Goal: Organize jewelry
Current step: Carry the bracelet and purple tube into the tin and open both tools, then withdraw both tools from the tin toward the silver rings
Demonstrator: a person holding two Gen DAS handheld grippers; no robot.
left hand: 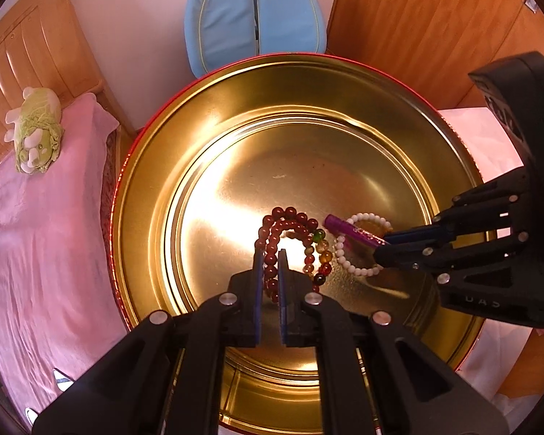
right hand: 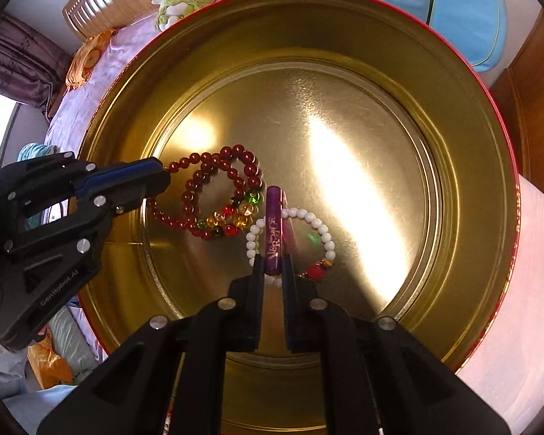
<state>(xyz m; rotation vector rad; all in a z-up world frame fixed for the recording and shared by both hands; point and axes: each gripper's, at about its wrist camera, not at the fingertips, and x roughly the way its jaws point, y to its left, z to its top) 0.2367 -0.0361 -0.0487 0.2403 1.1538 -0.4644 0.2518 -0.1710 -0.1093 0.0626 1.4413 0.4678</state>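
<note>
Gold metal lines the round tin (left hand: 206, 116), and both loads hang low over its floor. The left hand-held gripper (left hand: 271, 253) is clamped on the red bead strand (left hand: 272, 232), whose loops lie at about 6 o'clock on the floor, touching a multicoloured bracelet (left hand: 322, 257). The right hand-held gripper (right hand: 273, 259) is clamped on a purple tube (right hand: 274, 232), which points toward 12 o'clock across a white bead bracelet (right hand: 301, 214) lying at about 5 o'clock.

Risks, as I judge them: letting the tube go here would likely leave it resting on the white beads, so it could roll on the smooth metal. The red strand could snag the multicoloured bracelet if lifted, dragging it along. The two hand-held grippers work close together and could knock each other.

Glare off the floor washes out parts of it. The tube's lower end hides between the jaws, and the white bracelet's near arc sits behind them. Whether the red strand is one piece or two, I cannot tell.
</note>
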